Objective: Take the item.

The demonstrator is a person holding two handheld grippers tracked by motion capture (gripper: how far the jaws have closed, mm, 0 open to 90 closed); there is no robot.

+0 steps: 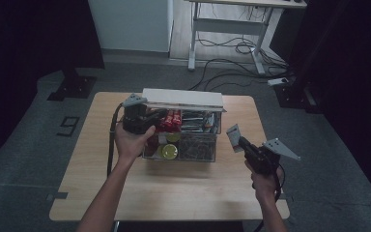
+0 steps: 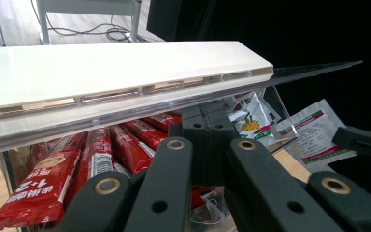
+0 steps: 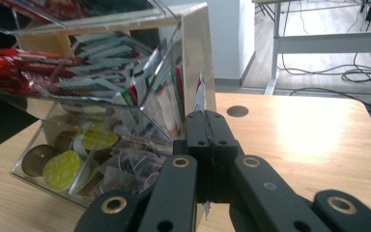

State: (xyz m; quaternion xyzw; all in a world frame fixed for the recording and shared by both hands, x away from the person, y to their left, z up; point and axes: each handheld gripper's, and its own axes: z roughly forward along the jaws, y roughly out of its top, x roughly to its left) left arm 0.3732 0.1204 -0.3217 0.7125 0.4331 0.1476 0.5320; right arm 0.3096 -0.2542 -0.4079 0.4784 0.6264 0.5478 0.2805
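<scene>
On the table point(image 1: 96, 193), the left gripper point(image 1: 142, 118) sits at about ten o'clock of the clear box point(image 1: 207, 153), its jaws pressed together at the box's upper left edge; whether they pinch the raised clear lid point(image 2: 314, 67) I cannot tell. In the left gripper view the white panel point(image 2: 116, 72) lies along that lid at twelve o'clock, with red packets point(image 2: 96, 154) beneath at seven o'clock. Inside the box, green pods point(image 1: 169, 151) lie at the front left and white sachets point(image 3: 125, 82) fill the right compartment. To the right, at about four o'clock of the box and apart from it, the right gripper point(image 1: 239, 140) has its jaws closed on a sachet point(image 1: 233, 137), held above the table; the same sachet point(image 2: 314, 130) shows at three o'clock in the left gripper view.
</scene>
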